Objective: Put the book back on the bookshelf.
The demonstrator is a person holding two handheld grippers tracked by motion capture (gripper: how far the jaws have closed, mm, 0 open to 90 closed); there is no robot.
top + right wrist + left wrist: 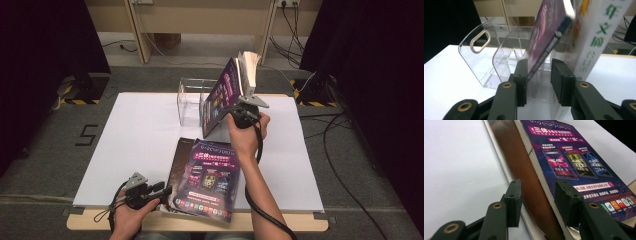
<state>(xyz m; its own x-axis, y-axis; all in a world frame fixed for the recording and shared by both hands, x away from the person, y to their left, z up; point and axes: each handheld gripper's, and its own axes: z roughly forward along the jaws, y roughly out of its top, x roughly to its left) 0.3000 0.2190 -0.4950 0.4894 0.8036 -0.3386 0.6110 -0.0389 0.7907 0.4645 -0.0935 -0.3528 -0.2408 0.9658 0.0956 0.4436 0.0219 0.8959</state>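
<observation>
Clear plastic is what my right fingers [537,80] face: a transparent book stand [192,102] at the far side of the white table [140,135]. A purple-covered book [227,92] leans tilted at the stand, its lower corner between those fingers; they look half spread, though whether they pinch it I cannot tell. My left fingers [537,202] are spread around the edge of a second purple book [207,180] lying flat near the table's front edge.
</observation>
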